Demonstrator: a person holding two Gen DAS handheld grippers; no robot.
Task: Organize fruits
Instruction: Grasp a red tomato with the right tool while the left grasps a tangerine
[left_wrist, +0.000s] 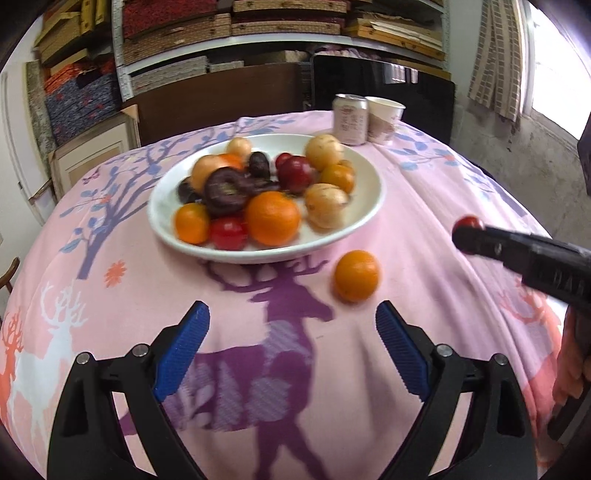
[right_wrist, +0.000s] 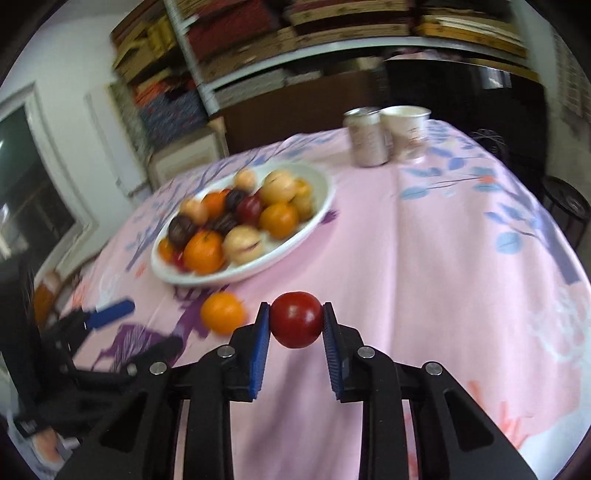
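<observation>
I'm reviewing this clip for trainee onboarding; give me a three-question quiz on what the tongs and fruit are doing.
1. True or false: the right tongs grip a red fruit.
2. Where does the loose orange lie? A) on the tablecloth B) in the white plate C) beside the can
3. Fill in: the left tongs are ____.

Key: 1 true; 2 A; 3 open, nothing between them.

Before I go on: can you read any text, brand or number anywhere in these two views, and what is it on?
No text can be read in either view.
Can: pinkish print on its side, too blurred to read.
Paper cup: a faint mark on its wall, too blurred to read.
Right tongs: raised marks on the black body, illegible.
Tablecloth: deer, tree and leaf pictures only, no words.
</observation>
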